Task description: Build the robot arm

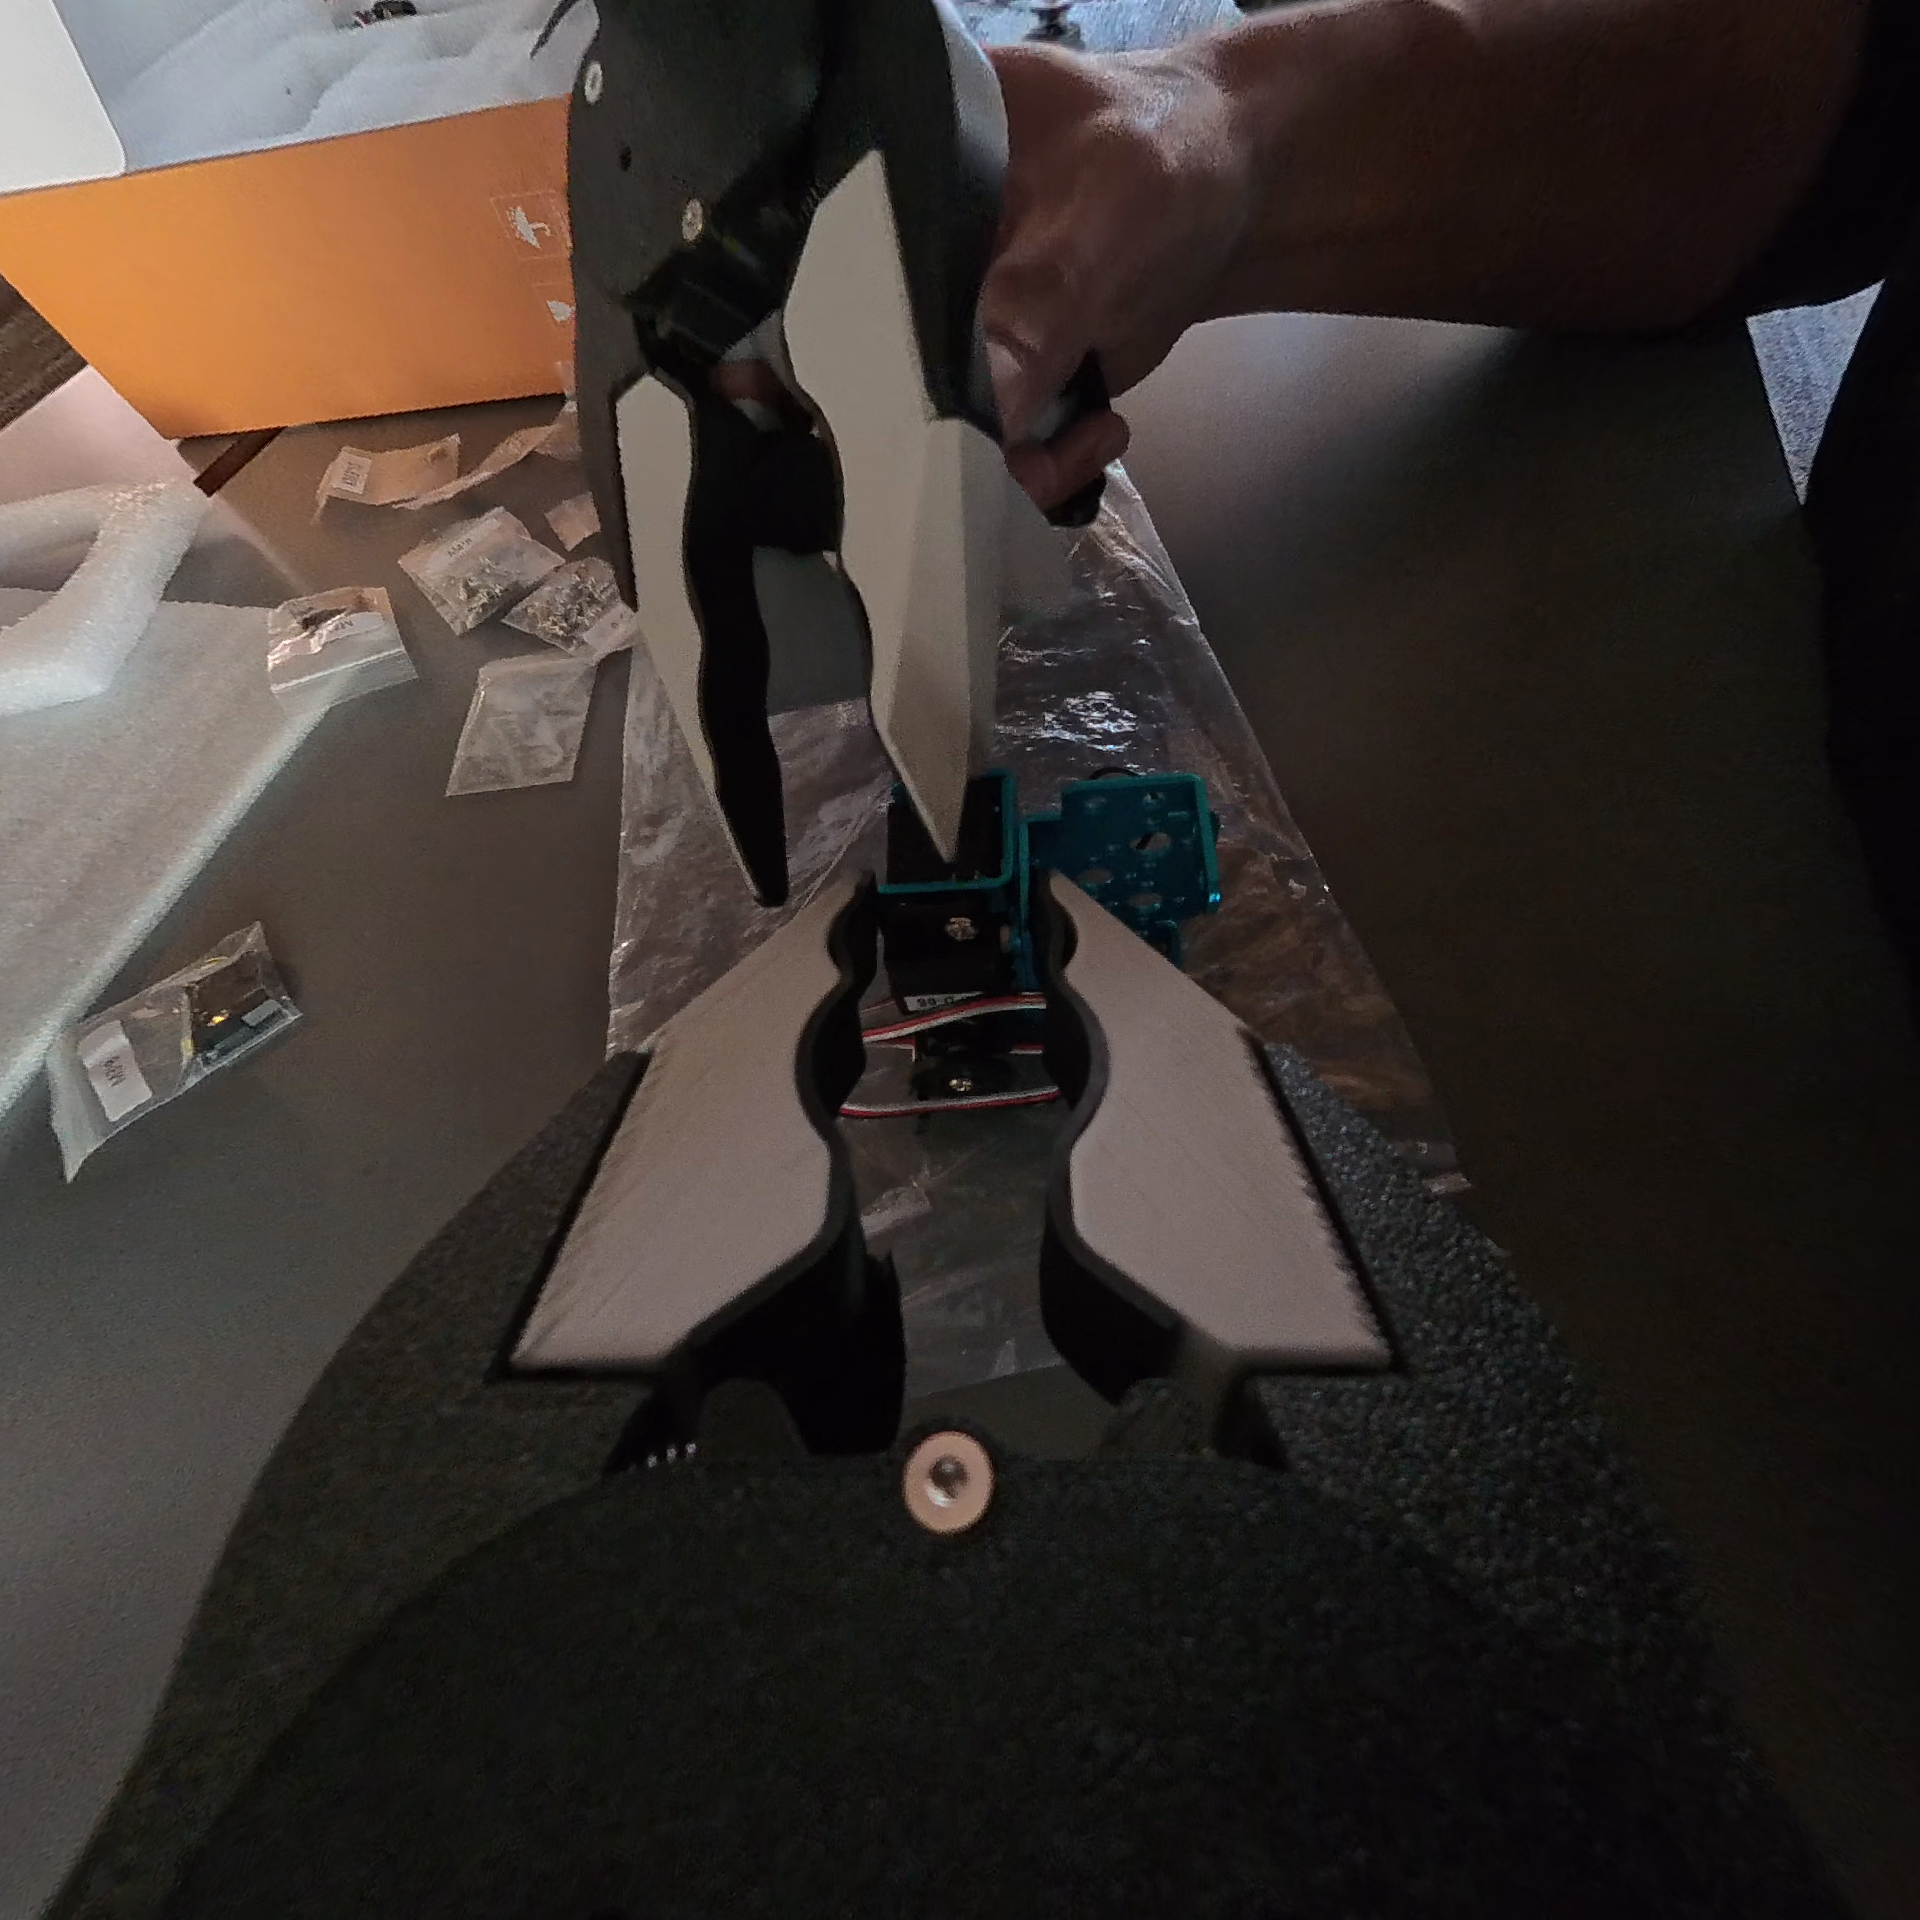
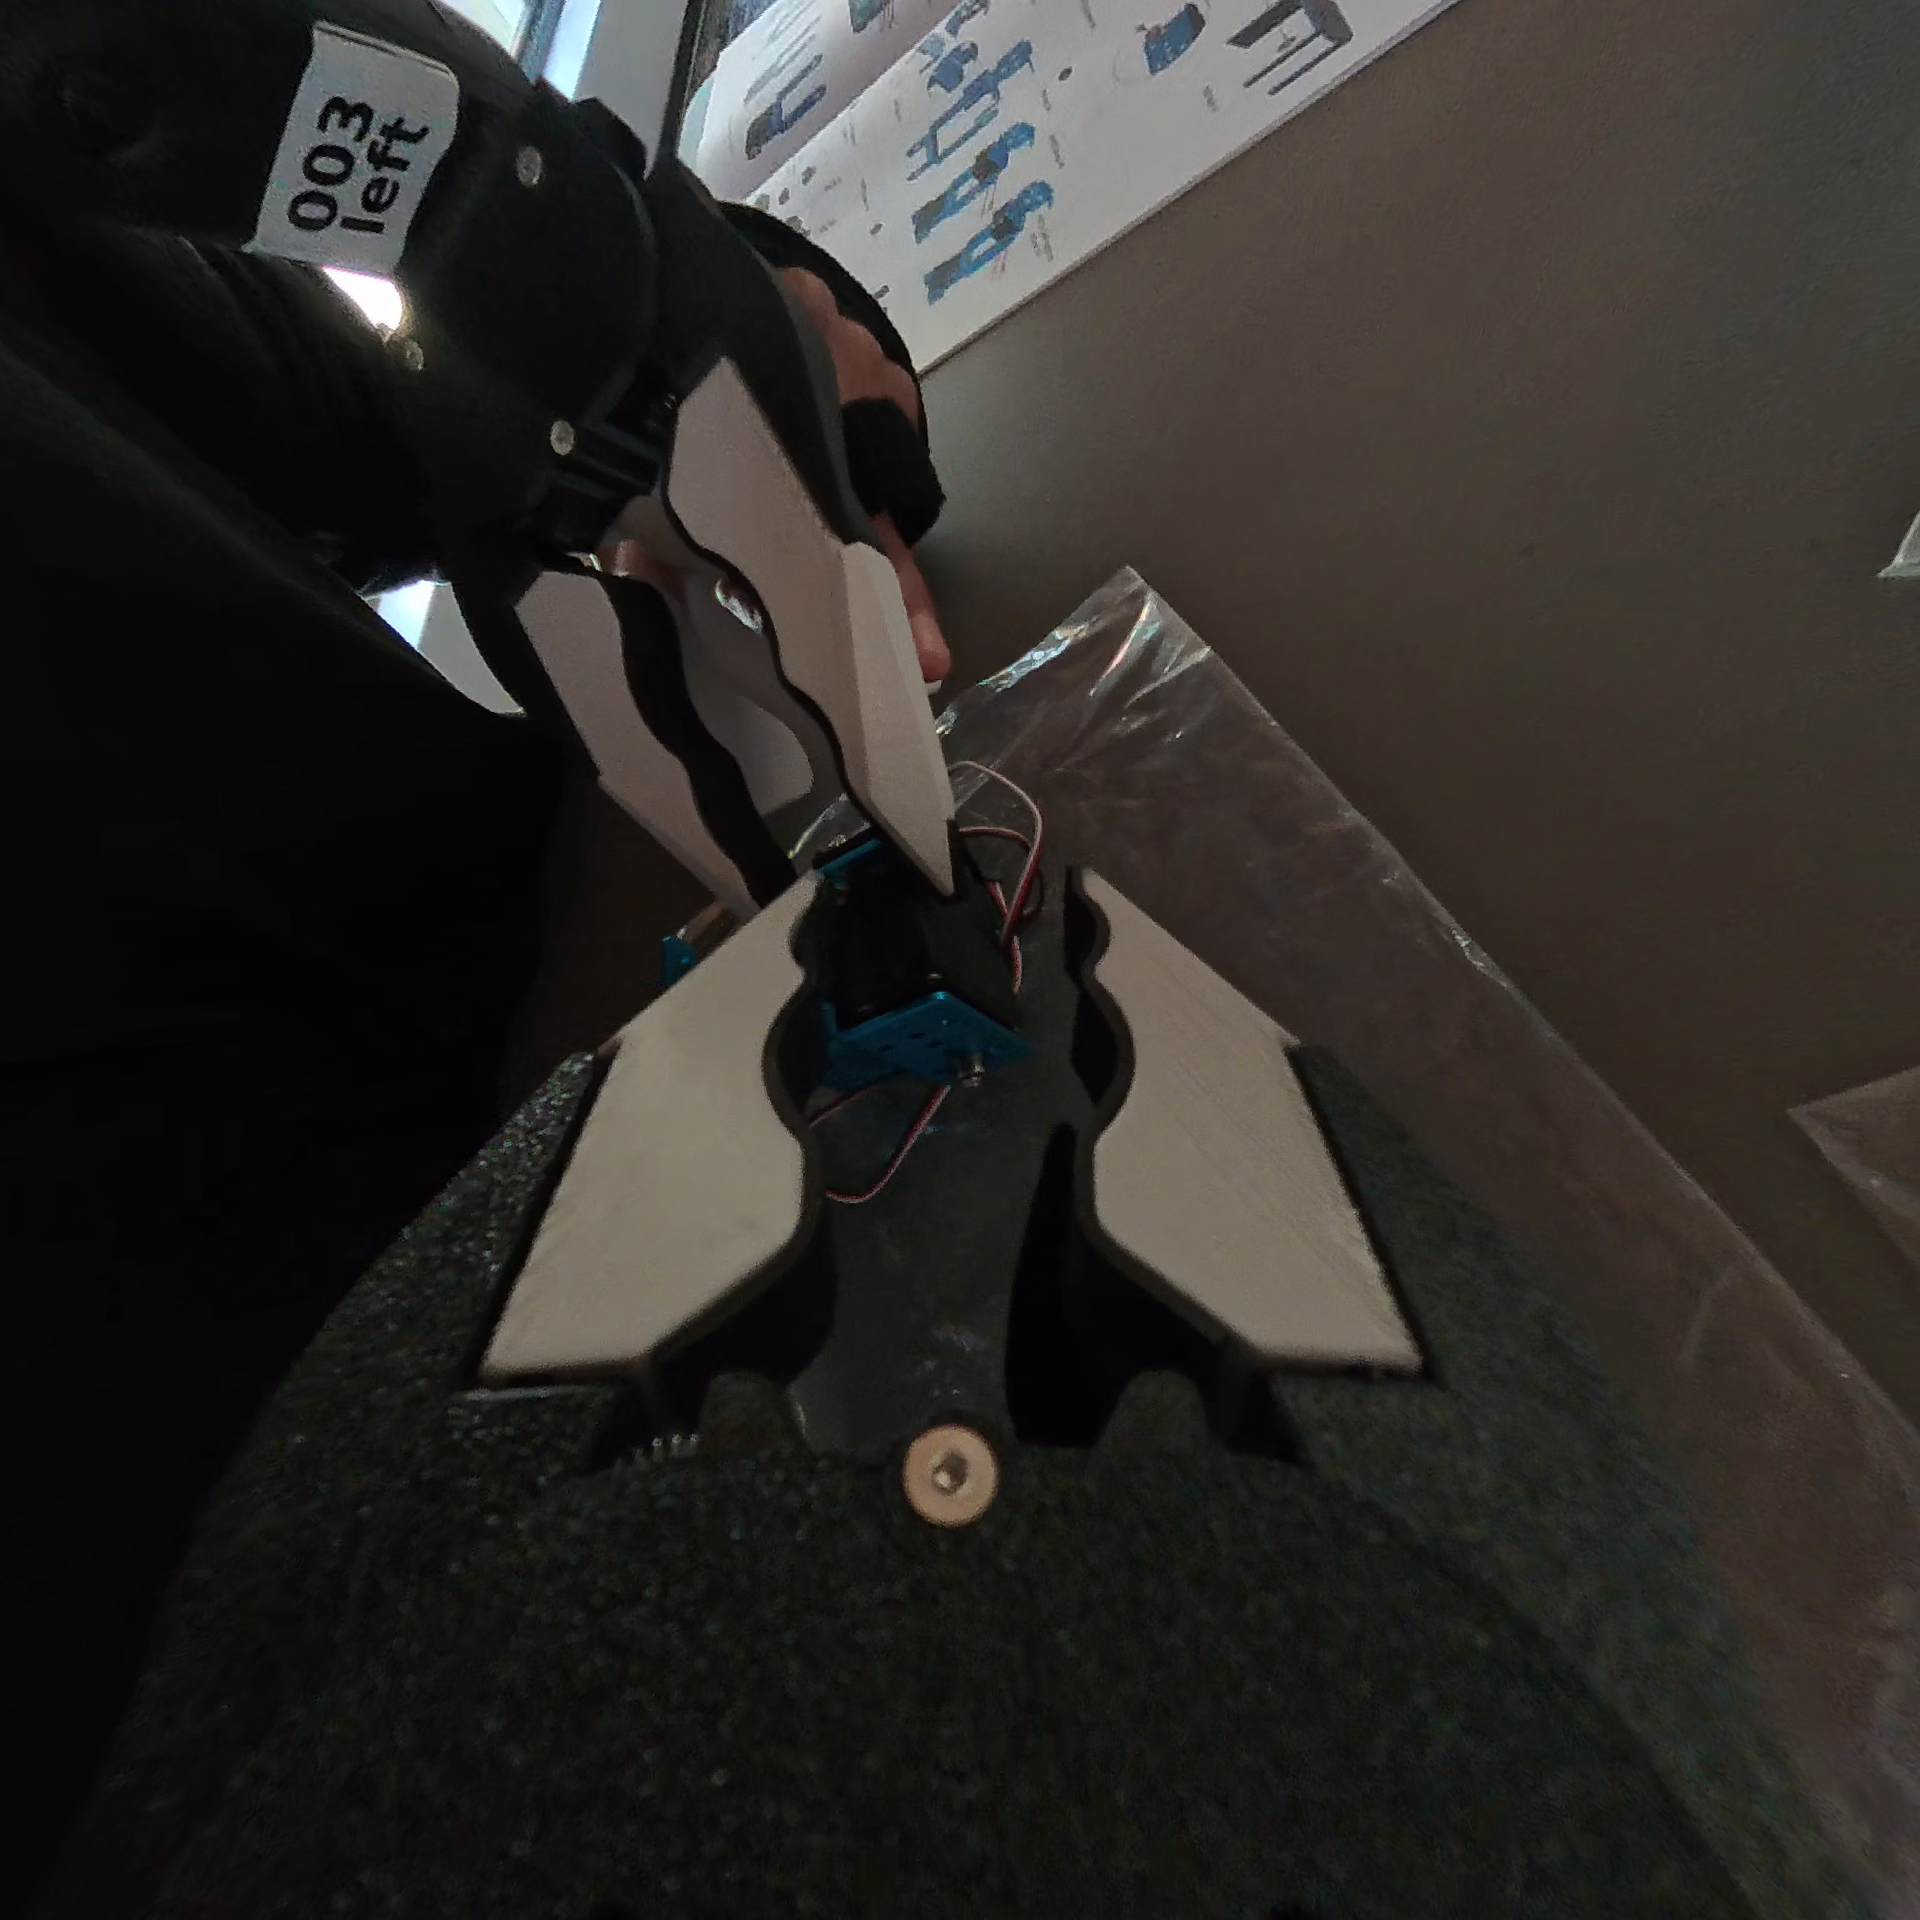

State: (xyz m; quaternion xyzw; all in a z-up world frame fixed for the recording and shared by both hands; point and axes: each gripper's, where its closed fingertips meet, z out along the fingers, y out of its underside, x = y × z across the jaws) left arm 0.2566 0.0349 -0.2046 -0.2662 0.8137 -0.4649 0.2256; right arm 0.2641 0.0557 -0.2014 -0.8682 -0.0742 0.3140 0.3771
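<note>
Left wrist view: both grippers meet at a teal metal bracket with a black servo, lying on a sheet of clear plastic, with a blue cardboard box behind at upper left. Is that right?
Not quite: the cardboard box is orange, not blue, as the left wrist view shows. The rest holds: the left gripper and the right gripper meet at the teal metal bracket with its black servo, on the clear plastic sheet.

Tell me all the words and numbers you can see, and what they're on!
I can say where writing stands, but I don't copy it out.
White sticker on the left gripper: bold black print.
Black servo: small white label, partly hidden.
Small bags: white labels, blurred.
Orange box: white signs, blurred.
Sheet with blue drawings: print too small.
</note>
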